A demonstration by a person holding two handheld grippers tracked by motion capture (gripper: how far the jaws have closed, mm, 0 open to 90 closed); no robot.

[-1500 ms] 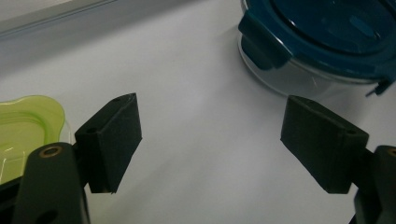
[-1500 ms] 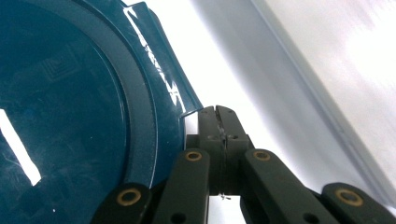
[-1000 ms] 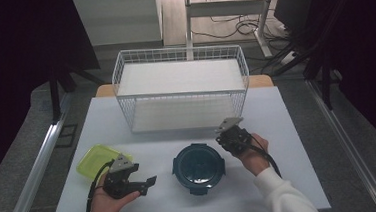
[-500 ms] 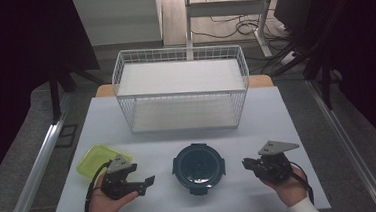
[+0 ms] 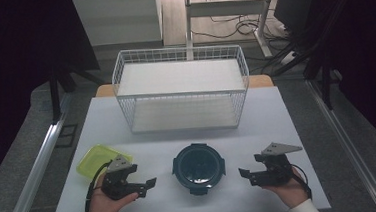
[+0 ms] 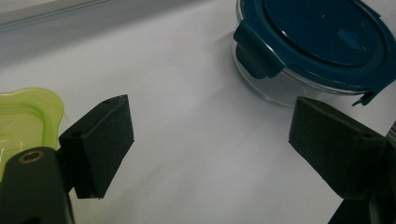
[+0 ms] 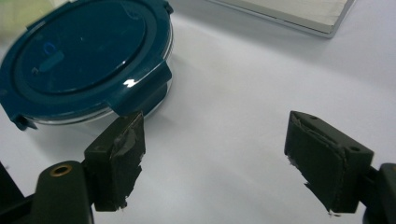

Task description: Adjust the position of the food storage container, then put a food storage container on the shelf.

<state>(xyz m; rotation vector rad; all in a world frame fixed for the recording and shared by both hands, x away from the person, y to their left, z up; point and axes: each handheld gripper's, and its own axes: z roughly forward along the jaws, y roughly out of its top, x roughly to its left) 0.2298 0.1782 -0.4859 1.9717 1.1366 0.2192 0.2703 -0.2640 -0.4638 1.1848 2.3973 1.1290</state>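
Nearest me, the left gripper (image 5: pixel 150 184) sits with jaws spread and empty. The right gripper (image 5: pixel 245 174) has swung out from beside the basket to the near right of the surface (image 5: pixel 278 130); its jaws have just been opening, with nothing between them. Between both grippers the lidded container (image 5: pixel 198 165) stands untouched, so I'd judge a two-sided grasp comes next. A green lid (image 5: pixel 93 157) lies left. Beyond stands the wire basket (image 5: pixel 182 89).
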